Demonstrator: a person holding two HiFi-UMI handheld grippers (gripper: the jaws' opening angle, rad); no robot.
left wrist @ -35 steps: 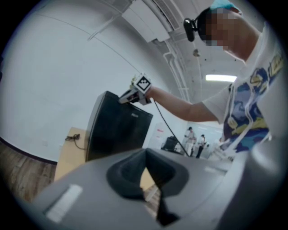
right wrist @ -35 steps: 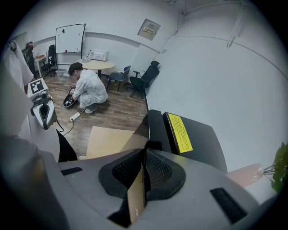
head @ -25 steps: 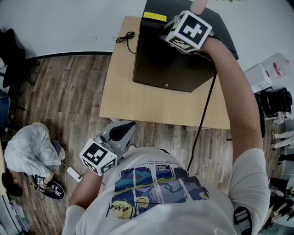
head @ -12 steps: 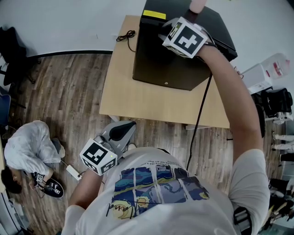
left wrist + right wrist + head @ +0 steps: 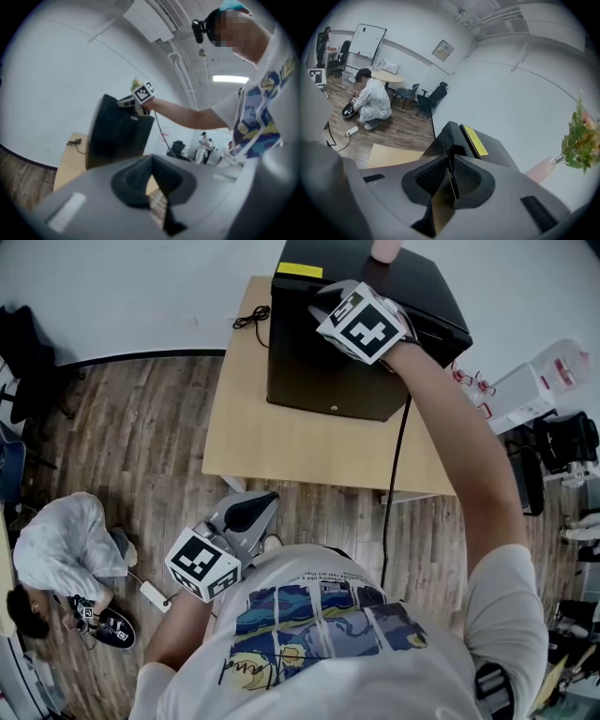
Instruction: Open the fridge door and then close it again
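Black and glossy, the fridge (image 5: 361, 352) stands at the far end of the pale wood worktop (image 5: 281, 451), near the wall, with a coiled cable (image 5: 253, 315) just beside it. It looks rigid and heavy enough to stay put while its door (image 5: 323, 376) swings, though a hard tug might drag it across the smooth wood. I'd guess the door is stiff and light, held by a seal that lets go with a small jerk. The best hold is the thin top edge at the free side of the door, and that's where the right gripper (image 5: 451, 161) is: its jaws are pinched nearly together on that dark edge, as far as I can judge. The left gripper (image 5: 246, 512) hangs low by the person's waist, well apart from the fridge, jaws together on nothing. There's 1 yellow label (image 5: 477, 139) on the fridge top and 1 small pale mark (image 5: 334, 409) low on the door; neither can be read.
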